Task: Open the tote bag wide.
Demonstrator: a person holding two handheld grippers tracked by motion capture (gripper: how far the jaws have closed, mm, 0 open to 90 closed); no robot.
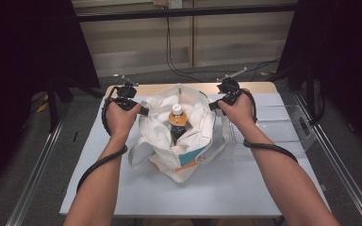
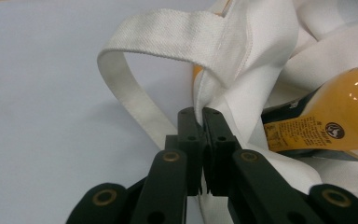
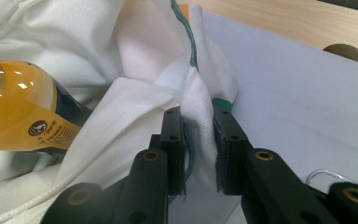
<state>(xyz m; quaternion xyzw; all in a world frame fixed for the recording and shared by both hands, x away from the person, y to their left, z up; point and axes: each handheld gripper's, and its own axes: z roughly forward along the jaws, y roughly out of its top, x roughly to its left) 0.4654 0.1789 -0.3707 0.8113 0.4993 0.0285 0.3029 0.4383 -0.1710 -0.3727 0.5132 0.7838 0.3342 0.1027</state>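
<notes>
Holding the tote bag (image 1: 188, 141) mouth open around the bottle (image 1: 177, 123): left hand-held gripper (image 1: 143, 111) and right hand-held gripper (image 1: 212, 106) each clamped on opposite rim edges, pulling apart

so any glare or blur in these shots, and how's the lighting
High view: dark, vignetted edges, light pooled on the white cloth tote bag. Left gripper view: bright glare spots on the orange plastic drink bottle, black fingers slightly soft. Right gripper view: the bottle's glare repeats, background wood blurred.
</notes>
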